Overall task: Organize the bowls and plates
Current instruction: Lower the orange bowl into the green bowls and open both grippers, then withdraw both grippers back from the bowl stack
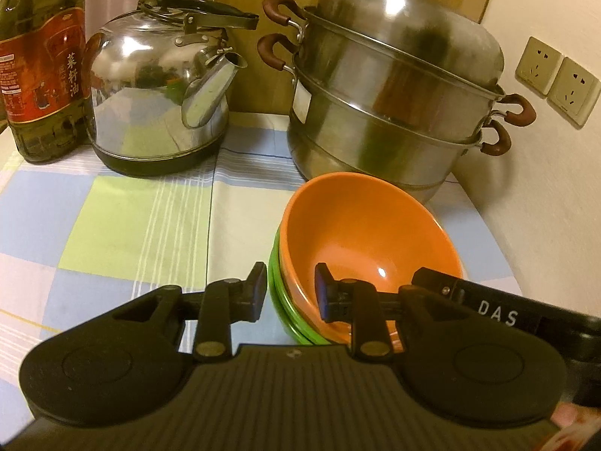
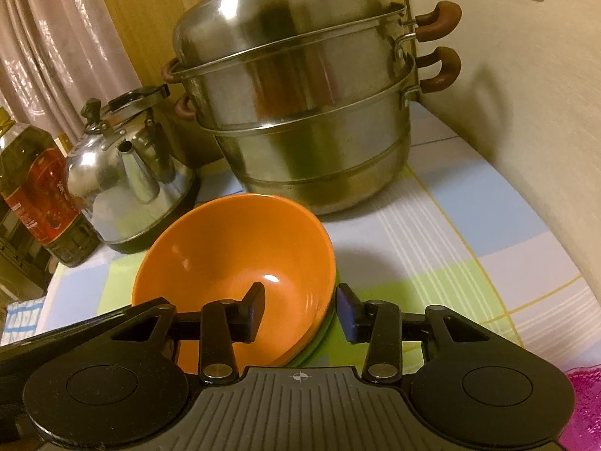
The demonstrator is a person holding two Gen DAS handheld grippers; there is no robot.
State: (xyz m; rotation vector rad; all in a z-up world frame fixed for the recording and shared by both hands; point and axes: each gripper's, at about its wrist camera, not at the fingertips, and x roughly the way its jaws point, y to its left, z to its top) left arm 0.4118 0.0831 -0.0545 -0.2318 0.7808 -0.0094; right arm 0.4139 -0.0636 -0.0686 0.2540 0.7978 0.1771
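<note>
Stack of nested bowls sits on the checked pastel tablecloth (image 1: 112,218), both grippers straddling its rim from opposite sides.

Left gripper (image 1: 289,289): jaws slightly apart, released, not pressing. Glossy orange round bowl (image 1: 368,233) is the top of the stack; its near-left rim runs through the gap between the fingers. Left finger (image 1: 257,289) stands outside the stack, right finger (image 1: 323,293) inside the orange bowl. Small gaps show on both sides of the wall, so no clamp. Green bowl (image 1: 285,300) sits under the orange one, edge poking out just beside the outer finger.

Right gripper (image 2: 300,312): jaws open wider, released. Same orange bowl (image 2: 233,248) lies ahead and to the left of the tool. Left finger (image 2: 253,312) is inside the bowl, right finger (image 2: 349,312) outside, clear of the rim. Sliver of green bowl (image 2: 319,338) shows below the orange rim between the fingers.

Beyond the bowls, straight ahead of both tools: tall stainless steel tiered steamer pot with brown handles (image 1: 394,94), close behind the stack. Farther left of it, shiny steel kettle with black handle (image 1: 161,86), then a cooking-oil bottle with red label (image 1: 37,67). Two beige wall sockets (image 1: 556,79) on the wall to the right of the pot.
</note>
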